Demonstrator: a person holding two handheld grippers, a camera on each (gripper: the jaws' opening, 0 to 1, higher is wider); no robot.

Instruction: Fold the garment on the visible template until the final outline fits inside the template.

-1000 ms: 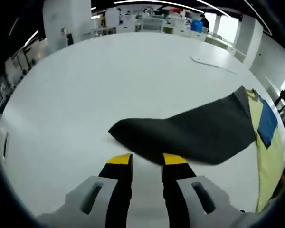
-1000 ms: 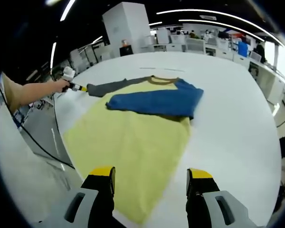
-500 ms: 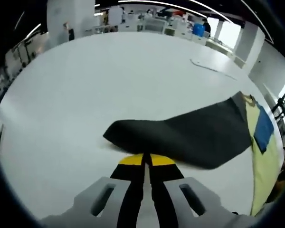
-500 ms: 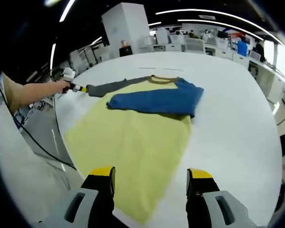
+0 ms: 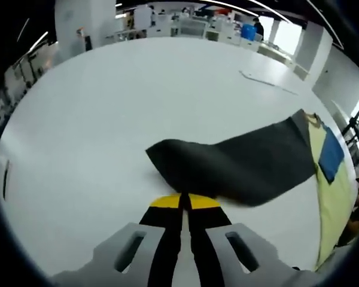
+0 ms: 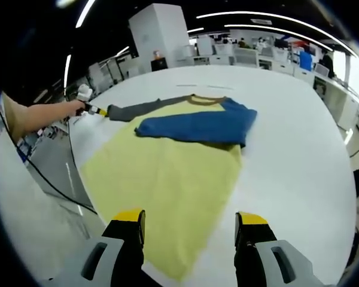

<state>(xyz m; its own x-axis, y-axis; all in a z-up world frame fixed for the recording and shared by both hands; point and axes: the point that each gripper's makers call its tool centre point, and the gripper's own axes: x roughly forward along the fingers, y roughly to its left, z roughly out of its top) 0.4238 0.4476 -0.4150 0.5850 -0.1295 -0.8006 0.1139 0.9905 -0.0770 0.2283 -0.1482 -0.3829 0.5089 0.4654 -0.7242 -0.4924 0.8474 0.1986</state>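
The garment is a shirt spread on a white table point(image 6: 299, 155), with a yellow body point(image 6: 167, 173). Its blue sleeve point(image 6: 197, 127) is folded across the chest. Its dark grey sleeve point(image 6: 146, 107) stretches out to the left. In the left gripper view that grey sleeve point(image 5: 239, 167) lies just ahead, and my left gripper point(image 5: 180, 201) is shut on its near edge. The same gripper point(image 6: 94, 110) appears in the right gripper view at the sleeve's cuff, held by a person's arm point(image 6: 42, 116). My right gripper point(image 6: 190, 218) stands open over the yellow hem, holding nothing.
A thin line or strip point(image 5: 266, 81) lies on the table beyond the sleeve. The table's edge point(image 6: 78, 173) runs close to the shirt's left side, with floor and a cable point(image 6: 48, 179) beyond it. Desks and pillars stand in the background.
My left gripper has gone from open to shut at the grey sleeve's edge. The sleeve's end has since bunched and shifted a little right. The right gripper has stayed still.
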